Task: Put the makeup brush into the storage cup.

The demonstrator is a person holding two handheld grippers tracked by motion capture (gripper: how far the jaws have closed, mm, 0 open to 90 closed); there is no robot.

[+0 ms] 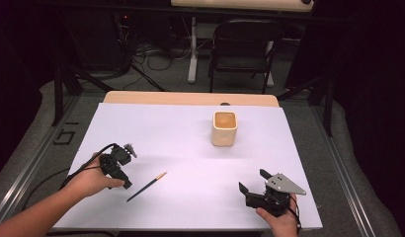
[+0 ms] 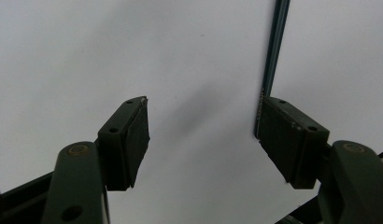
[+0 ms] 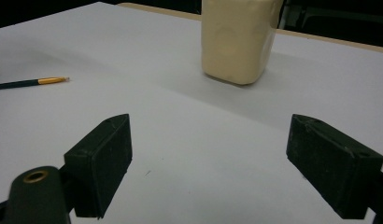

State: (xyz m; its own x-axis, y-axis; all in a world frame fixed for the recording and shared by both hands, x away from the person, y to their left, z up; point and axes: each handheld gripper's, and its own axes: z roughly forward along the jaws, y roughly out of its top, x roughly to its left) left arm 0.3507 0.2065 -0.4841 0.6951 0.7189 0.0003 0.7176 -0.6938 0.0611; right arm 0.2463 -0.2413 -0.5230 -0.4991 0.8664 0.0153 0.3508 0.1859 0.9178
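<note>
A dark green pencil (image 1: pixel 147 186) with a gold end lies on the white table sheet (image 1: pixel 161 133), left of centre near the front. My left gripper (image 1: pixel 122 178) is just left of it, pointing down and open. In the left gripper view the pencil (image 2: pixel 275 46) runs up from the inner edge of the right jaw, outside the empty gap of that gripper (image 2: pixel 201 105). A cream square cup (image 1: pixel 224 128) stands upright behind the middle. My right gripper (image 1: pixel 253 180) rests open at the front right, with nothing between its jaws. The right gripper view has its open gripper (image 3: pixel 210 123) facing the cup (image 3: pixel 237 37), with the pencil (image 3: pixel 26 83) far left.
A bare wooden strip (image 1: pixel 190 98) edges the table's far side. Behind it stand a black folding chair (image 1: pixel 242 44) and loose cables on the floor (image 1: pixel 151 59). The sheet's front edge lies close under both hands.
</note>
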